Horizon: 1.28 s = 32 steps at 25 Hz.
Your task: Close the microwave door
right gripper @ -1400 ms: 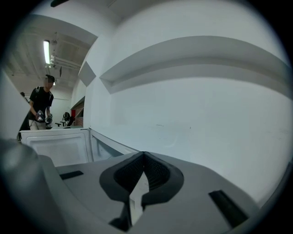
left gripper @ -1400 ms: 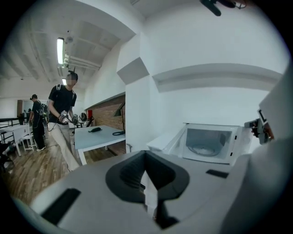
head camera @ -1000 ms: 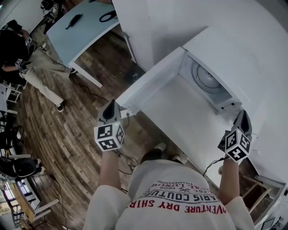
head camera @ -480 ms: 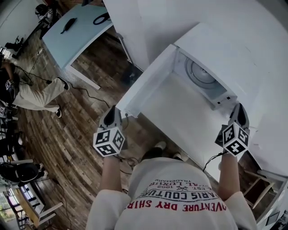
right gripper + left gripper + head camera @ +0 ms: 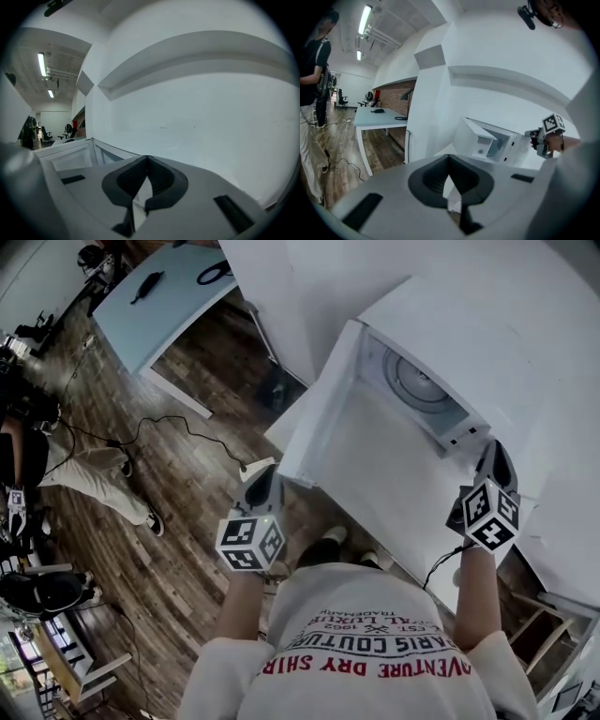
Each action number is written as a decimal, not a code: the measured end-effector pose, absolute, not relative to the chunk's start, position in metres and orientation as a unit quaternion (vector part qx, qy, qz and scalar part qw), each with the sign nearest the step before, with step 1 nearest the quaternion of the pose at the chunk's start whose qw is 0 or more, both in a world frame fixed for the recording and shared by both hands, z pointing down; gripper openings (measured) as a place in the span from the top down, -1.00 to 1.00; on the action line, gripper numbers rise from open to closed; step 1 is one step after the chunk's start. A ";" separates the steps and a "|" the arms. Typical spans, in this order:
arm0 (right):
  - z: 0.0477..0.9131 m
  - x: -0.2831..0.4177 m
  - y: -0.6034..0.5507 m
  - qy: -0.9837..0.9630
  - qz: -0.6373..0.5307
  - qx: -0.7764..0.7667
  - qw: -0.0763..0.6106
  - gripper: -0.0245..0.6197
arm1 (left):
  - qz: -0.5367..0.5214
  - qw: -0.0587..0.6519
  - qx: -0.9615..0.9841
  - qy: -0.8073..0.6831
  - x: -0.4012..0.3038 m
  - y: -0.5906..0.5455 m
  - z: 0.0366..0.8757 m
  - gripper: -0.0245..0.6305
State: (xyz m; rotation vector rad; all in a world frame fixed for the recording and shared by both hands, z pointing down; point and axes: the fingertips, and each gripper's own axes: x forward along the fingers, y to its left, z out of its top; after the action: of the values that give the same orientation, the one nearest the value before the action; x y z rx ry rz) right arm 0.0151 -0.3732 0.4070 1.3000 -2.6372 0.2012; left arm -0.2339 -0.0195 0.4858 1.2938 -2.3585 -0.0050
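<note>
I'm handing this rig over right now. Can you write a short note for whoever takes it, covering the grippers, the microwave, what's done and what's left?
Left hand-held gripper: shut, empty, at the free edge of the microwave door; contact unclear.
Right hand-held gripper: shut, empty, by the right front corner of the microwave.
Door: partly open, with the turntable exposed.
Done: door not closed yet.
Left: swing the door flush against the front, probably by pushing with the left gripper.
</note>
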 end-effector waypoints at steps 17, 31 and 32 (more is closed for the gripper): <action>0.404 0.021 -0.380 -0.898 0.119 0.409 0.112 0.89 | -0.007 0.259 0.597 -0.759 -0.140 -0.106 0.483 0.92; 0.406 0.020 -0.380 -0.901 0.099 0.404 0.123 0.89 | 0.026 0.254 0.683 -0.685 -0.106 -0.184 0.482 0.92; 0.406 0.020 -0.380 -0.900 0.100 0.406 0.121 0.89 | 0.029 0.253 0.687 -0.680 -0.106 -0.190 0.482 0.92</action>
State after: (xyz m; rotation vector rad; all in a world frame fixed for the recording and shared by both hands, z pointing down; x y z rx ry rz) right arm 0.0202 -0.3798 0.4063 1.1852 -2.6288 0.2932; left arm -0.1056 -0.1895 0.4824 1.8679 -1.8493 0.0795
